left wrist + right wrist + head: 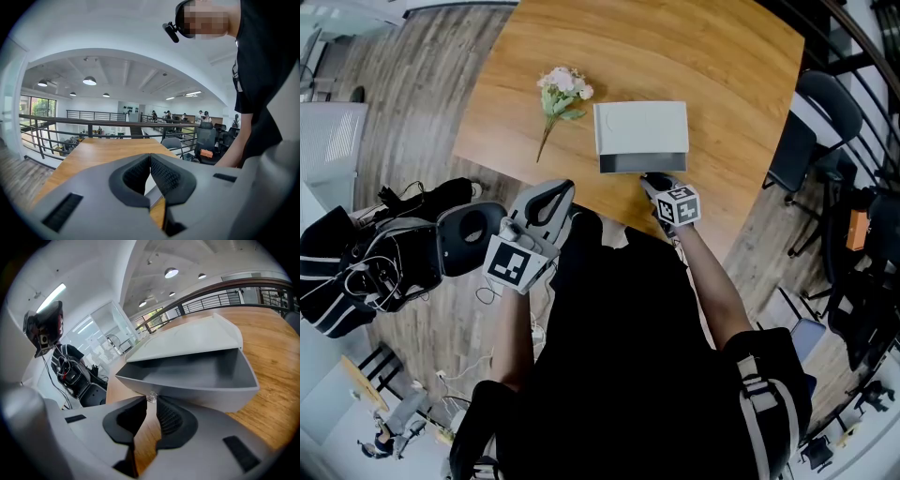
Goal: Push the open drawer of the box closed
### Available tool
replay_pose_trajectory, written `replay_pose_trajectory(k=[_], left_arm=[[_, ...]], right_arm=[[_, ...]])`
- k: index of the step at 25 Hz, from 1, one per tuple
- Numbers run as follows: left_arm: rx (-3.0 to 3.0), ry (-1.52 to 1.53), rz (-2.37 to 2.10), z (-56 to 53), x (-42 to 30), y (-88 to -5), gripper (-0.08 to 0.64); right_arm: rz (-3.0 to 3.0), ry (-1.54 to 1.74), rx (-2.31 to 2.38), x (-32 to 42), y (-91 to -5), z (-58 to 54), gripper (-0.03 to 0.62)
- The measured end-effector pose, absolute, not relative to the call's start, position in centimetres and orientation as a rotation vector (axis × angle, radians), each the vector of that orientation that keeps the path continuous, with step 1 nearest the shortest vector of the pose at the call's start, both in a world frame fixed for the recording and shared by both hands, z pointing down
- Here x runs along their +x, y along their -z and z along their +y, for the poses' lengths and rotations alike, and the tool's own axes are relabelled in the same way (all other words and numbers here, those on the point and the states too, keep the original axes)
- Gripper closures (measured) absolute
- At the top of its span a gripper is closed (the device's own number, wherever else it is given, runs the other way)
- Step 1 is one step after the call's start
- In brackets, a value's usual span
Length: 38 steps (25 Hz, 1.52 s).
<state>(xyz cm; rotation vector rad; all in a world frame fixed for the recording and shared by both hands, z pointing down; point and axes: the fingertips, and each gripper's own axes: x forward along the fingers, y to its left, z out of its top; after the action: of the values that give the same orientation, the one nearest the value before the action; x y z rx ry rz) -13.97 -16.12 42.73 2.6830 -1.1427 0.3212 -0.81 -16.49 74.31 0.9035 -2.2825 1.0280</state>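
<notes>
Skidding threatens: your right tongs (652, 181), barely parted astride the knob (151, 397) of the drawer (642, 164) open at 6 o'clock of the box (640, 127), may shove the whole box across the bench (722, 84); left tongs (150, 157) idle, closed, empty.

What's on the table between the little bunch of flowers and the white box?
Nothing. In the head view, only bare wooden table separates the flowers from the box.
</notes>
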Motion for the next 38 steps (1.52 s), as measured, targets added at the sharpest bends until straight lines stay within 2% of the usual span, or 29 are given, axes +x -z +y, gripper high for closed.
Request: replay_pose_trajectory(k=[38], left_arm=[[2.683,-0.315,-1.154,-17.1,-15.5,-42.4,0.537]], right_arm=[[-2.274,-1.032,0.976,-1.3,-73.9,-20.6,0.512]])
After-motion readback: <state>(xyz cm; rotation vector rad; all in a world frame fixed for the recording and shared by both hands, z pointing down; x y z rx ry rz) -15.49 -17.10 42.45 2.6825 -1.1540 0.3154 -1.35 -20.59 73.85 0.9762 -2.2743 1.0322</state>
